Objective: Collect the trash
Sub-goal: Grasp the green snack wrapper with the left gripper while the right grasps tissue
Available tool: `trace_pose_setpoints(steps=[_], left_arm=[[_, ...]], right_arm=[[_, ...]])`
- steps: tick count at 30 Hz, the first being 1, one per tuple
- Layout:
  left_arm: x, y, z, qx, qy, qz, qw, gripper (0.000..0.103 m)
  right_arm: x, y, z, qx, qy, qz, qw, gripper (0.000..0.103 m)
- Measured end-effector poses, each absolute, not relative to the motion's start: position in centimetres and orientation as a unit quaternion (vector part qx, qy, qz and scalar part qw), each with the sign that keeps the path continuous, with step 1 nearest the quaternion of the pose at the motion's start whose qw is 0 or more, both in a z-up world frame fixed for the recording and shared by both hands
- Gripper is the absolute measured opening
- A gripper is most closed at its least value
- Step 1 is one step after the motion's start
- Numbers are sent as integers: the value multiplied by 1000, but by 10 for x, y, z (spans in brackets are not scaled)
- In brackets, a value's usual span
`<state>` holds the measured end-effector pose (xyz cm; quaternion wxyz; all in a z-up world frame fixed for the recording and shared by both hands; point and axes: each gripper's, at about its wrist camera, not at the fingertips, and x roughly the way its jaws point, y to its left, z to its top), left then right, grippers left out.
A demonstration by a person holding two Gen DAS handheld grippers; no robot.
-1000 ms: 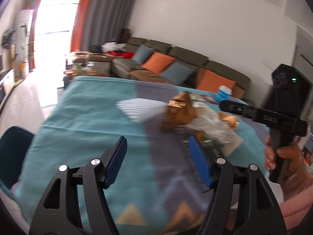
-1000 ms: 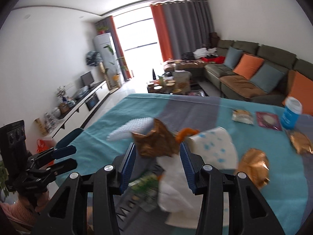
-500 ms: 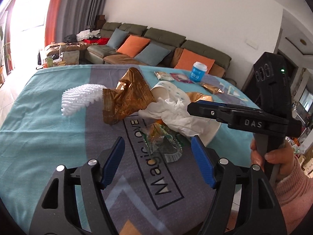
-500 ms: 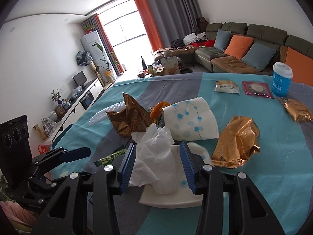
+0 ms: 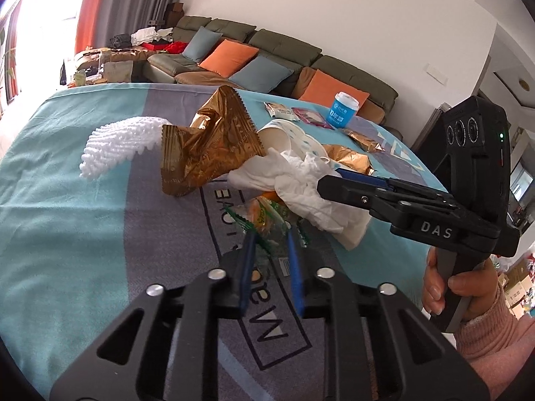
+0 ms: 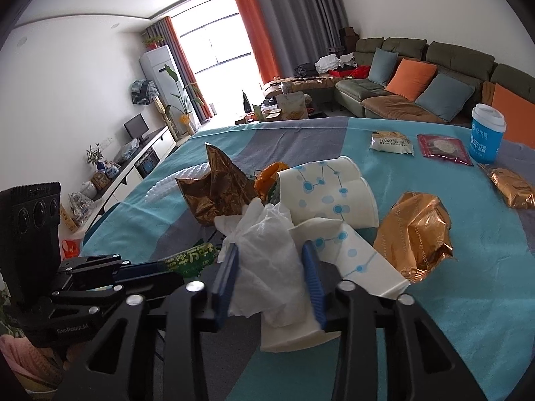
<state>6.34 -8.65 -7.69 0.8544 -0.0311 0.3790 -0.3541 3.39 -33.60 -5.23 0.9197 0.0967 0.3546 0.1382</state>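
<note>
A pile of trash lies on the table: a crumpled gold wrapper [image 5: 207,147] [image 6: 214,190], a white tissue [image 5: 297,180] [image 6: 264,247], dotted paper cups [image 6: 327,193], and a green snack wrapper [image 5: 267,220] [image 6: 190,257]. My left gripper [image 5: 269,237] has narrowed around the green snack wrapper, fingers at its near end. My right gripper [image 6: 271,254] is shut on the white tissue and a flattened paper cup [image 6: 354,260]; it also shows in the left wrist view [image 5: 334,180].
A white foam net [image 5: 117,140] lies left of the pile. A second gold wrapper [image 6: 418,234], a blue cup [image 6: 486,137], several snack packets [image 6: 391,142] and a small gold packet [image 6: 511,187] lie further right on the teal tablecloth [image 5: 67,234]. A sofa stands behind.
My left gripper moved forward to the green wrapper and its jaws closed in from wide open. My right gripper stayed shut on the tissue and came down onto the pile.
</note>
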Motion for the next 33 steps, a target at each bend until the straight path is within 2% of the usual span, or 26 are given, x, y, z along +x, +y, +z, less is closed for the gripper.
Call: trace_pose_setpoints(steps=[5, 16, 24, 25, 28, 31, 33], left_arm=[[59, -79, -73, -32, 369, -350, 860, 9], [51, -40, -56, -55, 341, -343, 874, 7], [42, -17, -50, -63, 329, -321, 886, 7], [42, -14, -49, -64, 328, -318, 887, 7], [40, -8, -48, -67, 327, -311, 890, 7], [40, -4, -49, -70, 327, -307, 891, 7], [39, -1, -48, -71, 327, -304, 892, 7]], right_arm=[[32, -335, -50, 88, 353, 144, 920, 6], [22, -334, -25, 103, 316, 165, 929, 3], [23, -324, -22, 98, 321, 174, 926, 3], [23, -322, -23, 93, 325, 169, 926, 6], [25, -323, -28, 93, 329, 149, 928, 46], [28, -321, -35, 83, 338, 145, 926, 47], [30, -318, -40, 78, 350, 147, 922, 42]])
